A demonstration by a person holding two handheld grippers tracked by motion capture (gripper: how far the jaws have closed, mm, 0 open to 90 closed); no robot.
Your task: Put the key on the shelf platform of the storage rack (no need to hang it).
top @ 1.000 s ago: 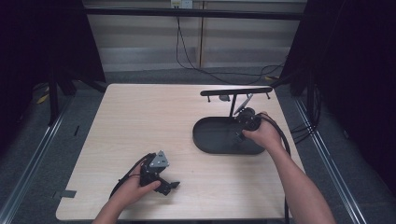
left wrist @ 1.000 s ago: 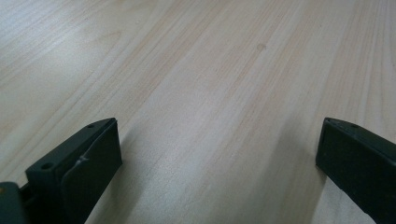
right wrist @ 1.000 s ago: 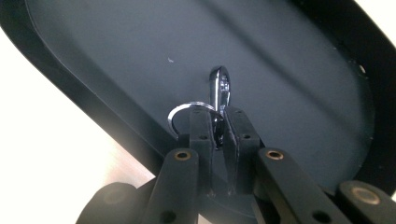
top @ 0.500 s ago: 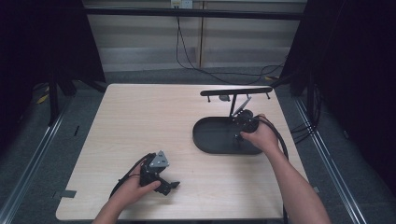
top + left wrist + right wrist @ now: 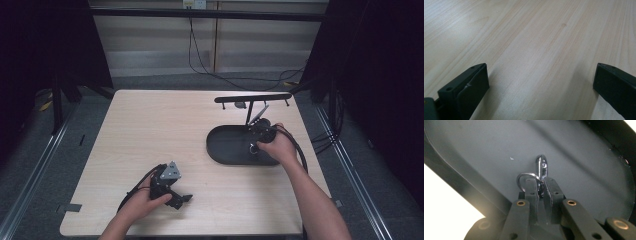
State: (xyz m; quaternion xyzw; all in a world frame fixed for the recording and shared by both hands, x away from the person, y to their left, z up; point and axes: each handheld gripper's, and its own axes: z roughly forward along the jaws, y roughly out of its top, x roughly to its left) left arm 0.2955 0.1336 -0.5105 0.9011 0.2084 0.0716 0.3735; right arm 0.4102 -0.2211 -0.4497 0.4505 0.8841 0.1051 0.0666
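At centre of the right gripper view, a small chrome ring clip (image 5: 541,168) is pinched between the closed jaws of the right gripper (image 5: 540,187), over the black oval tray (image 5: 481,150). It is judged light, rigid and slippery; a hold across the thick body is advised. At lower left of the high view, the left gripper (image 5: 176,196) is held wide apart over the table (image 5: 150,125), gripping nothing.

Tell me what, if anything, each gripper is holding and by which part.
The right gripper is shut on a small shiny metal ring piece, pinched at its lower end, over the black tray. The left gripper is open, holding nothing.
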